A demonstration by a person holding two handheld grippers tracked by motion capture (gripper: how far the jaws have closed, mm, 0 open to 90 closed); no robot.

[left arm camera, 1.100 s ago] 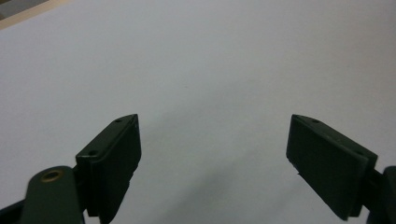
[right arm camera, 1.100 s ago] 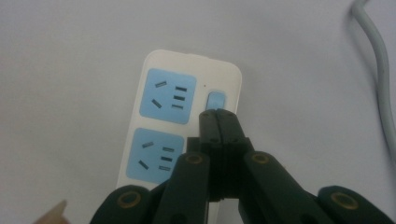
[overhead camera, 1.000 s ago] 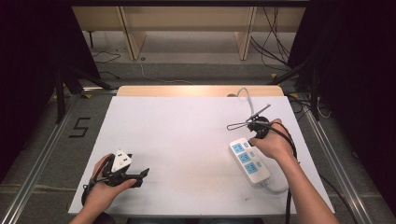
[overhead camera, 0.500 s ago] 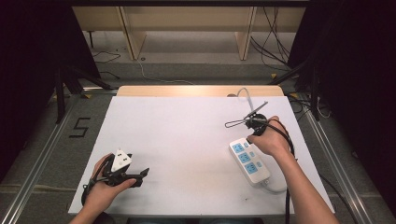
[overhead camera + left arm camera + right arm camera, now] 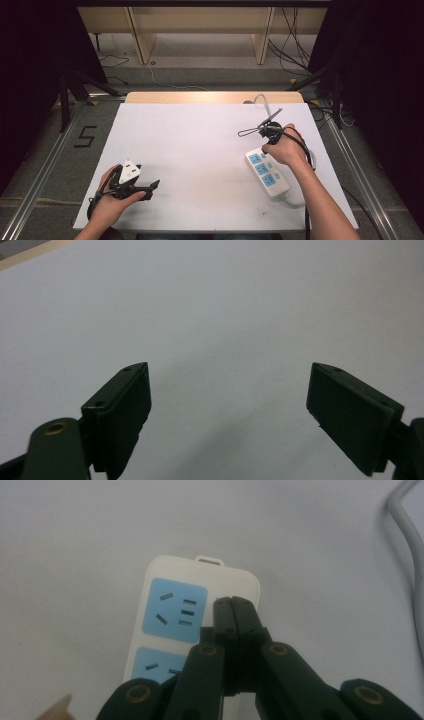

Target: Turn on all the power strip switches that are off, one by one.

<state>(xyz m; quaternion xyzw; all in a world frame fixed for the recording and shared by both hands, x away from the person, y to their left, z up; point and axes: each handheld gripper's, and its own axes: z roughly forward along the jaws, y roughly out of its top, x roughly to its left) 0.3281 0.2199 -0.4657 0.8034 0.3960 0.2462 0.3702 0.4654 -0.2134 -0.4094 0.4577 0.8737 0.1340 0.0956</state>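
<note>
A white power strip (image 5: 268, 174) with blue sockets lies on the right of the white table (image 5: 200, 150). My right gripper (image 5: 267, 149) hangs over the strip's far end. In the right gripper view its jaws are pressed together with nothing between them. The right gripper's tips (image 5: 232, 604) sit over the strip (image 5: 165, 570) just beside the end blue socket (image 5: 175, 610); I cannot tell whether they touch it. My left gripper (image 5: 150, 190) rests low at the near left. In the left gripper view, my left gripper (image 5: 227, 390) stands wide open over bare table.
A pale cable (image 5: 407, 525) curves past the strip's far end and runs to the table's back edge (image 5: 260, 102). The strip's cord (image 5: 295, 202) leaves at its near end. Dark floor, frames and loose wires surround the table.
The right hand and its gripper have edged slightly to the left over the strip's far end. The left hand has stayed put.
</note>
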